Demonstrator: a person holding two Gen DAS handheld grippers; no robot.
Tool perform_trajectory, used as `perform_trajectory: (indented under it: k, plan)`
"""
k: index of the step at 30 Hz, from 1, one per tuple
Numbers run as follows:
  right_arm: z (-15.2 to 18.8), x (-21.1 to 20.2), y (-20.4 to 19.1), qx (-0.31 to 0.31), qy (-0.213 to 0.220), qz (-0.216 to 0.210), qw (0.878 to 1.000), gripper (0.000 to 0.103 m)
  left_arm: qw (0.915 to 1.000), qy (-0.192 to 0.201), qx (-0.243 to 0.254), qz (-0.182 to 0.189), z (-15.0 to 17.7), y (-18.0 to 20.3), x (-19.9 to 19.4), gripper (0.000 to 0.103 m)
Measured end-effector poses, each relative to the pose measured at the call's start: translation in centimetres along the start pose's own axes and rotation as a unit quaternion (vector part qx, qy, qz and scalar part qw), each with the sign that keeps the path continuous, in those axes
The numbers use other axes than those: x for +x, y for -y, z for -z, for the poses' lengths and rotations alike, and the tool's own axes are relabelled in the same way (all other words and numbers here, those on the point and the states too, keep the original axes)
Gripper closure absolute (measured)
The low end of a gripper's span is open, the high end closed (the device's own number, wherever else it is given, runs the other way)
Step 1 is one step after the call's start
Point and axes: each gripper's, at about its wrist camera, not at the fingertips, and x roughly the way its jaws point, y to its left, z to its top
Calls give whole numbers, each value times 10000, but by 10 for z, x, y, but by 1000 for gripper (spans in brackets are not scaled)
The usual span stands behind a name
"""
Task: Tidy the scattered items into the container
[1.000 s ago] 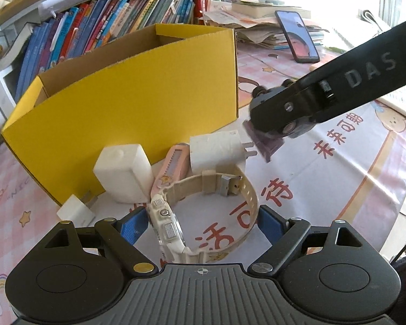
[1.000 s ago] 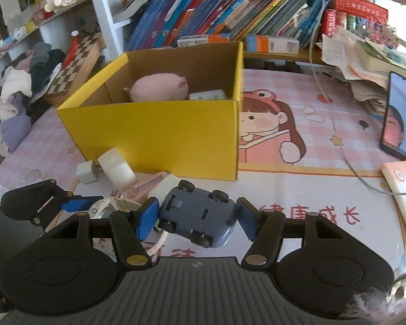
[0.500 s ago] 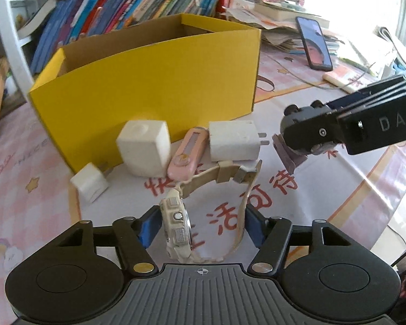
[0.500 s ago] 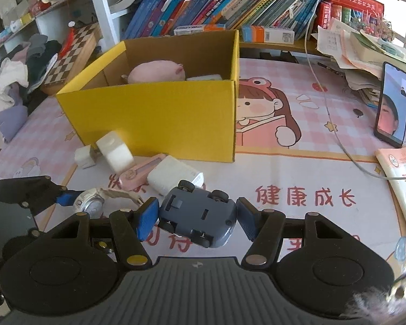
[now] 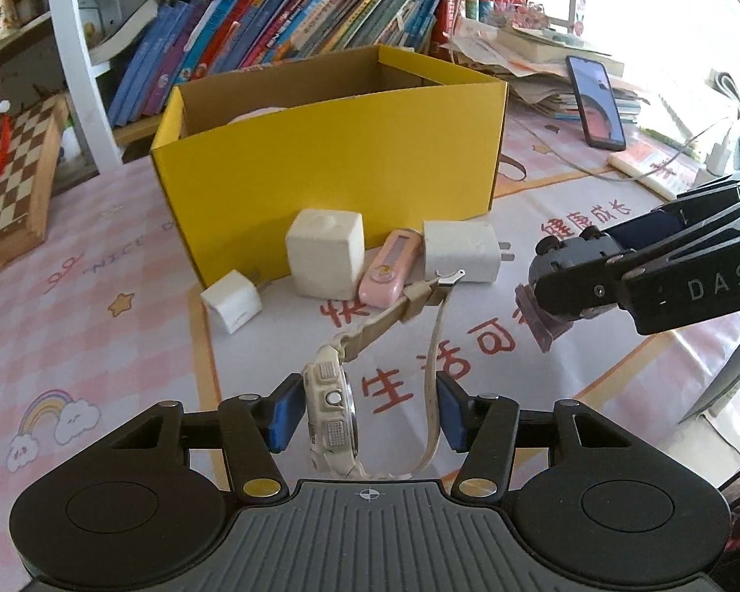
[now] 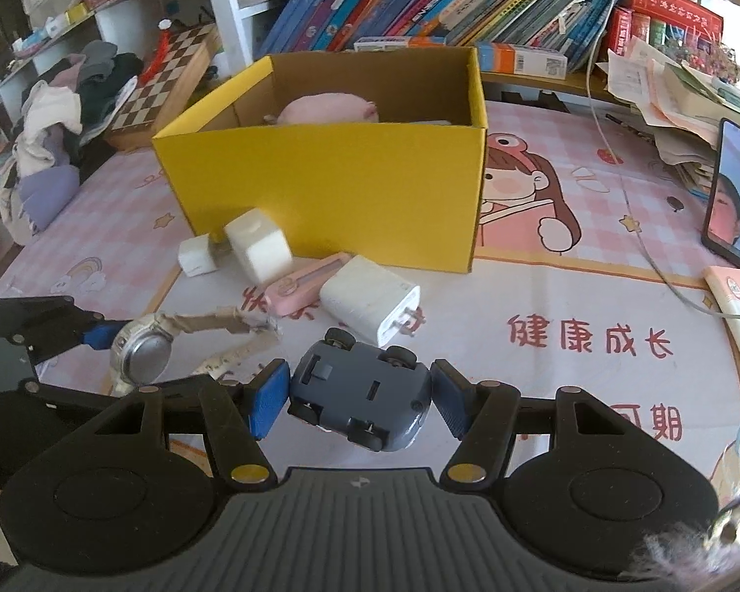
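Pink plush [image 6: 328,107], perhaps a pig, half-hidden inside box [image 6: 330,187]

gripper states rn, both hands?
Left gripper: jaws closing on the cream watch, lifted off the mat.
Right gripper: shut on the grey toy car, held upside down.

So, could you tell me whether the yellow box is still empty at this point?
No, a pink plush toy already lies inside the yellow cardboard box, visible over its front wall in the right wrist view.
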Motion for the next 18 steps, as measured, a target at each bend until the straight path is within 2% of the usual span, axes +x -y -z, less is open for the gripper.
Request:
perform_trajectory:
  k: [12,18]
  plan:
    - [6,-1,-8,-68,-90,-51,9999,43,9999,113,61,-36,2,2,-14,49]
    - [4,-5,-12,-139,-8,-77,9999,43,9995,301,74,-75,-3,0,-26,49]
